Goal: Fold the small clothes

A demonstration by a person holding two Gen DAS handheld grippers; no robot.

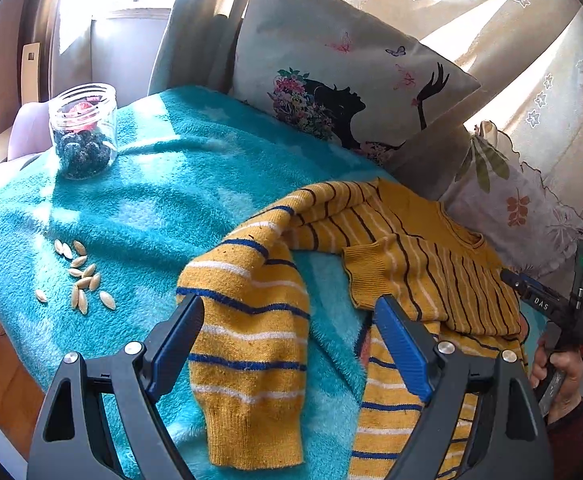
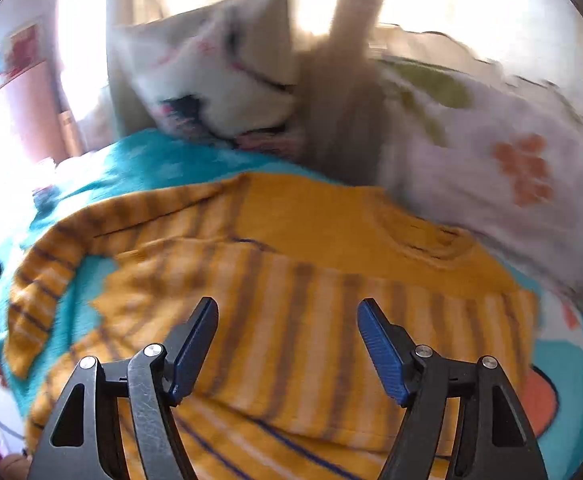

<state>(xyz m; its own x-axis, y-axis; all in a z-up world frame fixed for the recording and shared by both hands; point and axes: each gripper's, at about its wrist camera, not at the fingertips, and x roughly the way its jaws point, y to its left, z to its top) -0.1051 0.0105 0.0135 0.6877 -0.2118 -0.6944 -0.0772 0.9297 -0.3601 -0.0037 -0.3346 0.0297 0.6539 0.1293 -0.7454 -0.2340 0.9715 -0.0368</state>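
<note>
Mustard-yellow knitted sweater with blue and white stripes (image 1: 411,256) lies partly folded on the turquoise fleece blanket (image 1: 163,200). Left gripper (image 1: 291,344): jaws wide apart, nothing held; one sleeve runs between them from 12 to 6 o'clock, with no pad pressing it. Right gripper (image 2: 287,344): jaws wide apart, empty, above the sweater body; view blurred. From the left wrist view, the right hand (image 1: 559,368) grips its handle at 3 o'clock. Glass jar (image 1: 85,132) at 10 o'clock, pale seeds (image 1: 79,276) at 9.
</note>
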